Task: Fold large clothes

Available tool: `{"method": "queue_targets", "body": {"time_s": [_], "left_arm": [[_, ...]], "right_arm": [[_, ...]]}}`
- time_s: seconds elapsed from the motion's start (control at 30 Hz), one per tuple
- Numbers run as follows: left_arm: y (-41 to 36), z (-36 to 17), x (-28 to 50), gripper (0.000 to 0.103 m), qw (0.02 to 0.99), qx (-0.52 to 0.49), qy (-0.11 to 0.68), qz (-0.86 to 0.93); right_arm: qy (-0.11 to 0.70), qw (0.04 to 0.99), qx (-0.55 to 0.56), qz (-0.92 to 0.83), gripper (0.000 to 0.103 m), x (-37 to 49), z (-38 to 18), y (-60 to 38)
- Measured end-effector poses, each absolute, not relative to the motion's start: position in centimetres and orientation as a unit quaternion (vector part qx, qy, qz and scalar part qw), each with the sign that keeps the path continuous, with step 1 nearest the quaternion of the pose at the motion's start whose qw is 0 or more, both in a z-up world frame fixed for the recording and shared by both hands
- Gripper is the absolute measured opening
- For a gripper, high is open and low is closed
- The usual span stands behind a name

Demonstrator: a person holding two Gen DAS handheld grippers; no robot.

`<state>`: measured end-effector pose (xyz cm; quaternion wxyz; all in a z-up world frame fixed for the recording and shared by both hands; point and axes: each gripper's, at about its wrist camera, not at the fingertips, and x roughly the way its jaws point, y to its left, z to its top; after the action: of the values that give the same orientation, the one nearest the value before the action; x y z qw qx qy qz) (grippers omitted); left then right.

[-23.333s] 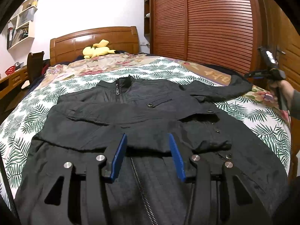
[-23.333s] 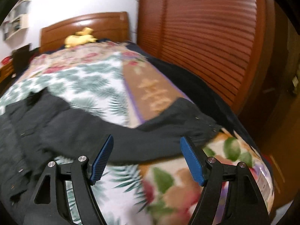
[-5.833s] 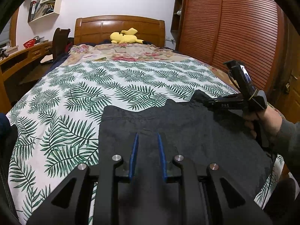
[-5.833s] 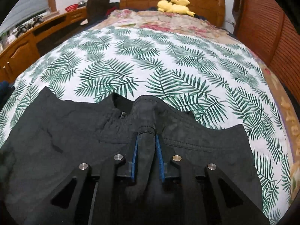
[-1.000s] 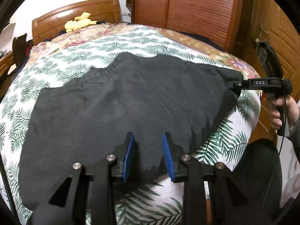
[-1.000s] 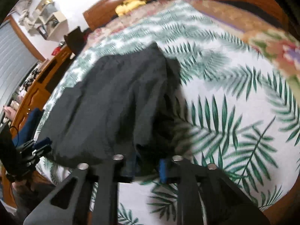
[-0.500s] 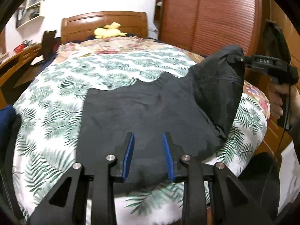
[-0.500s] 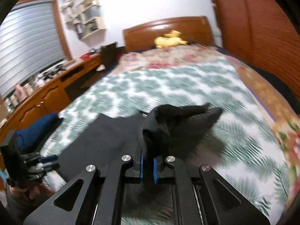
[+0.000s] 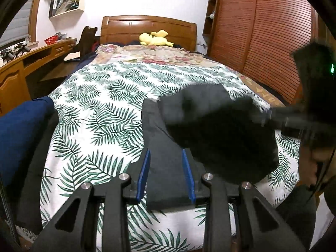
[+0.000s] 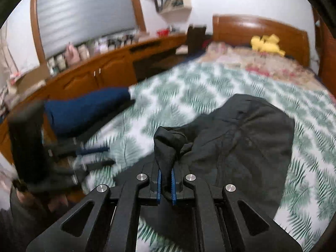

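Note:
The black jacket [image 9: 168,163] lies partly folded on the leaf-print bedspread [image 9: 100,109] near the foot of the bed. My right gripper [image 10: 165,187] is shut on a bunched edge of the jacket [image 10: 241,147] and holds it lifted over the rest, swung toward the left side. In the left wrist view the lifted fold [image 9: 220,130] hangs blurred over the flat part, with the right gripper [image 9: 260,118] behind it. My left gripper [image 9: 167,175] is part open just above the jacket's near edge, holding nothing. It shows blurred in the right wrist view [image 10: 94,155].
A blue garment [image 9: 19,134] lies at the bed's left edge. A yellow plush toy [image 9: 154,38] sits by the wooden headboard [image 9: 147,27]. A wooden desk [image 9: 25,67] runs along the left, a slatted wardrobe [image 9: 262,37] along the right.
My right gripper has carried the lifted jacket edge from the right side across toward the left, over the flat part. My left gripper stays part open at the near edge.

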<state>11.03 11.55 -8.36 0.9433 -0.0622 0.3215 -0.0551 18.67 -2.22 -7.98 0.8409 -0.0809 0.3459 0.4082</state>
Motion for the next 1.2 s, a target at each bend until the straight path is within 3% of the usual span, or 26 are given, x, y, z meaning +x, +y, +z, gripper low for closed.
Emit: {"method": "queue_targets", "body": {"time_s": [0.1,0.13,0.17,0.23,0.5,0.93,1.2], "left_arm": [[11.6,-8.2,10.9,0.03,0.944,-0.062,0.319,-0.055],[11.6,-8.2,11.0,0.03,0.944,-0.062,0.319,-0.055],[11.5,-8.2,11.1,0.03,0.944,-0.063,0.318,-0.056],[11.3,-8.1,11.2,0.03,0.944,-0.062,0.318,-0.057],[10.2,-7.9,11.3,0.03,0.946,-0.057,0.312,-0.07],[8.5,-7.5,10.8,0.03,0.948,-0.058,0.299,-0.096],[6.2,-7.9,11.1,0.03,0.942,-0.049,0.31,-0.121]], "right_arm": [[0.365,0.833,-0.109,0.402,0.015,18.0,-9.5,-2.2],[0.364,0.832,-0.112,0.403,0.025,17.7,-9.5,-2.3],[0.359,0.834,-0.117,0.402,0.043,17.3,-9.3,-2.6],[0.347,0.841,-0.12,0.397,0.053,16.6,-8.8,-3.1],[0.321,0.869,-0.117,0.357,0.053,16.3,-7.5,-8.3],[0.414,0.856,-0.092,0.296,0.055,19.2,-15.2,-13.2],[0.399,0.865,-0.102,0.285,0.055,18.5,-15.8,-13.1]]}}
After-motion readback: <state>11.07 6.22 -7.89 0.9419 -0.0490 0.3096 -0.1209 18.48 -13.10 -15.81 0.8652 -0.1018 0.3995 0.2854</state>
